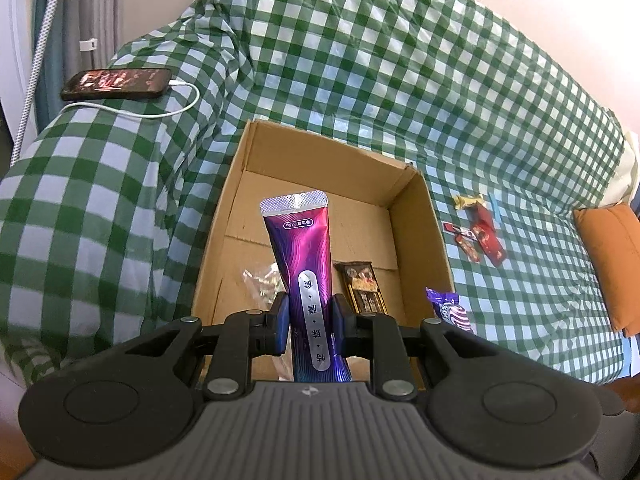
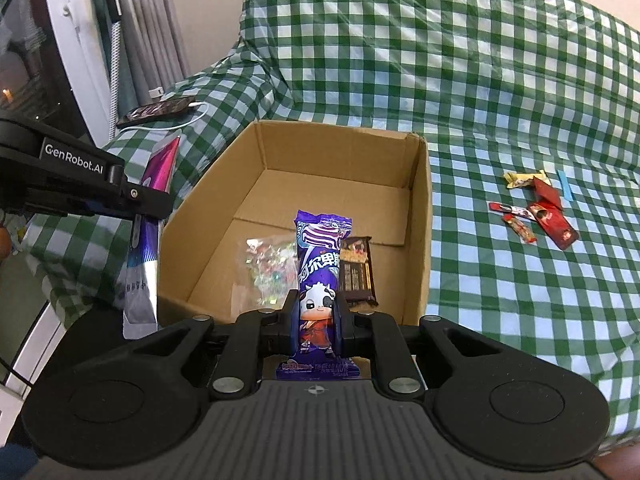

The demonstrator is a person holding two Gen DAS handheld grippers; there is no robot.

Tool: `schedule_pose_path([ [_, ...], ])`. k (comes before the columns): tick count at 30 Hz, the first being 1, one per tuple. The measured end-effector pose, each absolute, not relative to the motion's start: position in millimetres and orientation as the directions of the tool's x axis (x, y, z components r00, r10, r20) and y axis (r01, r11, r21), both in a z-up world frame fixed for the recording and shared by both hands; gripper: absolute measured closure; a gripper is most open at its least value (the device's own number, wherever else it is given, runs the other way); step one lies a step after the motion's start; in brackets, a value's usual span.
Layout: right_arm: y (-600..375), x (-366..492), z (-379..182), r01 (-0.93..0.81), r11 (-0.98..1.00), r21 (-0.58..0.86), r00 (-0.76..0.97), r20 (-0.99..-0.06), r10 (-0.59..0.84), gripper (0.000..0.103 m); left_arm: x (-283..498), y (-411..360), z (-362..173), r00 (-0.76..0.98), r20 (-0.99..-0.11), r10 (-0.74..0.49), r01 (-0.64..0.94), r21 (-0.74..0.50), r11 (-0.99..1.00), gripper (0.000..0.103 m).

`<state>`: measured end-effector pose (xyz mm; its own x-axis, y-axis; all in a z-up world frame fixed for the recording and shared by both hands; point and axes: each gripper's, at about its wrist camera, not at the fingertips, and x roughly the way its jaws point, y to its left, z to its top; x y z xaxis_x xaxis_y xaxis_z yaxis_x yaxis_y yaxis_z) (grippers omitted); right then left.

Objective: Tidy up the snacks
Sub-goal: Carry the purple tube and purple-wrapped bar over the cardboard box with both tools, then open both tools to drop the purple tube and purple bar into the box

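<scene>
Green-checked cloth covers the bed under my cardboard box (image 1: 420, 236). My left hand-held gripper (image 1: 308, 322) pinches the magenta pouch (image 1: 302, 256); my right hand-held gripper (image 2: 316, 320) pinches the purple candy pack (image 2: 320, 264). I should lower both inside the walls before releasing, clear of the chocolate bar (image 2: 358, 272).

The left gripper (image 1: 308, 326) clamps a purple-magenta tube-shaped pouch (image 1: 302, 264) upright over the open cardboard box (image 1: 424, 216), which sits on a green-checked cloth (image 1: 360, 60). Inside the box lie a clear bag of candy (image 1: 262, 282) and a brown chocolate bar (image 1: 362, 286); a purple snack pack (image 1: 450, 310) shows just past its right wall. Small red and yellow wrappers (image 1: 478, 226) lie on the cloth to the right, and a phone (image 1: 116, 83) on a white cable (image 1: 168, 110) rests far left.
</scene>
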<state>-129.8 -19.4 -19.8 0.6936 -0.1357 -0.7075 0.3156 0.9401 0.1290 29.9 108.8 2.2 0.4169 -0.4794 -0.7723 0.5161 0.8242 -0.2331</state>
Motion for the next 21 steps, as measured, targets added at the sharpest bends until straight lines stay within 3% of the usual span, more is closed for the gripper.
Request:
schedule_pose_path([
  [19,-81,-26,-70,0.344,0.929,0.136,0.656,-0.743,-0.135,0.085,122,32,-67,0.376,-0.843,-0.384,0.527,-0.146,0.837,0.078],
  [20,-84,-22,-72,0.348,0.927,0.135,0.657,-0.741,-0.139,0.085,126,28,-71,0.378,-0.846,-0.375,0.533,-0.132,0.836,0.076],
  [21,-87,-19,-74,0.356,0.925,0.134,0.66,-0.737,-0.147,0.084,129,25,-74,0.379,-0.85,-0.365,0.536,-0.12,0.836,0.065],
])
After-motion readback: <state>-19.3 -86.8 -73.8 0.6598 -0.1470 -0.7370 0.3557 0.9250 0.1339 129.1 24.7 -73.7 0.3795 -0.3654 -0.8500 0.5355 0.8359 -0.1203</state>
